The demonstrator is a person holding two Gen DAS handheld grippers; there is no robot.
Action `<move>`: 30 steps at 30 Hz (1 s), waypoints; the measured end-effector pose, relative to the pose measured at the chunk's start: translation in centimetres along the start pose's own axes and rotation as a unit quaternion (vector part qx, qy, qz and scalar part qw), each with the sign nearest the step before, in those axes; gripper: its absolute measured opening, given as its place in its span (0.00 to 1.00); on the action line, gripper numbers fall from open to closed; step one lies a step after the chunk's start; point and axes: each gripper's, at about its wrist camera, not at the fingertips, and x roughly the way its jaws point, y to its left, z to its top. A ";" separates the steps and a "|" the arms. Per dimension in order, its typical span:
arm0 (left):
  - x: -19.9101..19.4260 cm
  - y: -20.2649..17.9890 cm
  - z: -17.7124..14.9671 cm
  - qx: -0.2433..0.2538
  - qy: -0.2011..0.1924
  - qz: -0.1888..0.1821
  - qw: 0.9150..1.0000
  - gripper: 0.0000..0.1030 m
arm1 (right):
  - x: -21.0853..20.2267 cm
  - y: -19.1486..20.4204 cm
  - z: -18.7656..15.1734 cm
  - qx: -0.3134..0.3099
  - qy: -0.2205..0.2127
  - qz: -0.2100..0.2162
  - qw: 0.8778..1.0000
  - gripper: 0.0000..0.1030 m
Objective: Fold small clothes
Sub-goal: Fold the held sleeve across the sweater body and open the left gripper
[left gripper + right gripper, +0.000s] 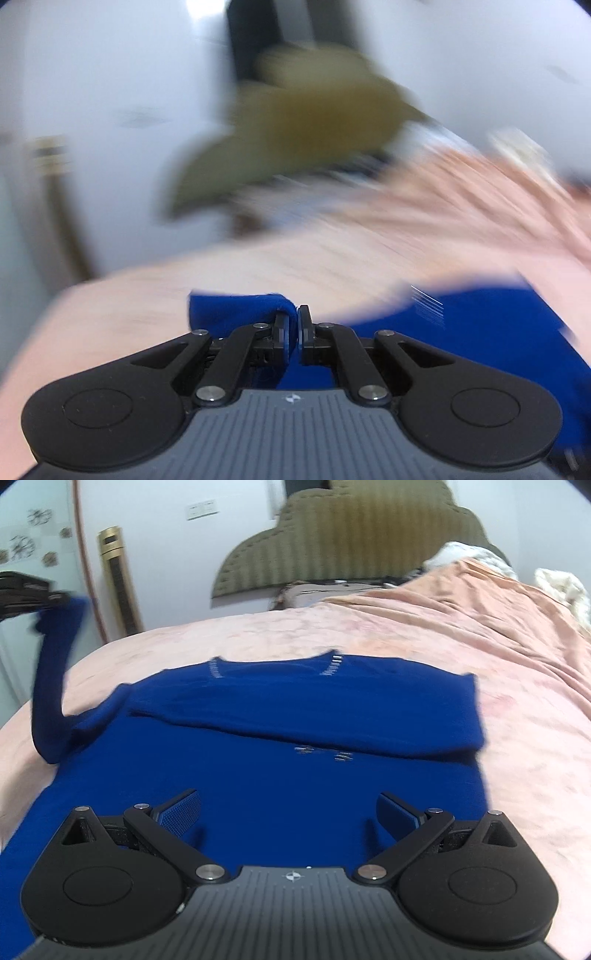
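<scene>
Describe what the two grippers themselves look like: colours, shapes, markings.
The left gripper and the right gripper look alike: a grey ribbed body with a small round white emblem, two rounded matte black lobes bearing circular outlines, and black linkage bars with silver rivets. The right one's fingers carry blue textured pads. No cables or sleeves show.

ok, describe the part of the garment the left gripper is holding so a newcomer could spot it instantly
Start at the pink bedspread and find the blue sweater lying flat on it. From the sweater's left shoulder, one sleeve rises off the bed, pinched at its cuff by the left gripper. It is the only part of the sweater lifted into the air; the rest lies flat.
</scene>
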 end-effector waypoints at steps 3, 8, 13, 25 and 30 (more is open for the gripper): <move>2.1 -6.3 -2.5 0.071 0.067 -0.069 0.993 0.08 | -0.5 -2.0 -0.1 0.021 -0.011 -0.024 0.999 0.99; 0.4 -8.4 -6.0 0.112 0.083 -0.111 0.984 0.21 | -1.0 -5.6 0.4 0.069 -0.024 -0.046 0.996 1.00; -2.8 -3.8 -6.7 0.086 0.034 -0.051 0.994 0.82 | 1.7 -6.1 2.7 0.097 -0.018 0.031 0.995 1.00; -2.8 6.4 -8.0 -0.066 0.090 0.072 0.991 0.82 | 14.6 -5.5 8.1 0.201 0.037 0.128 0.970 0.55; -2.6 8.0 -8.4 -0.108 0.099 0.086 0.986 0.82 | 14.1 -3.5 8.4 0.107 0.055 0.091 0.989 0.06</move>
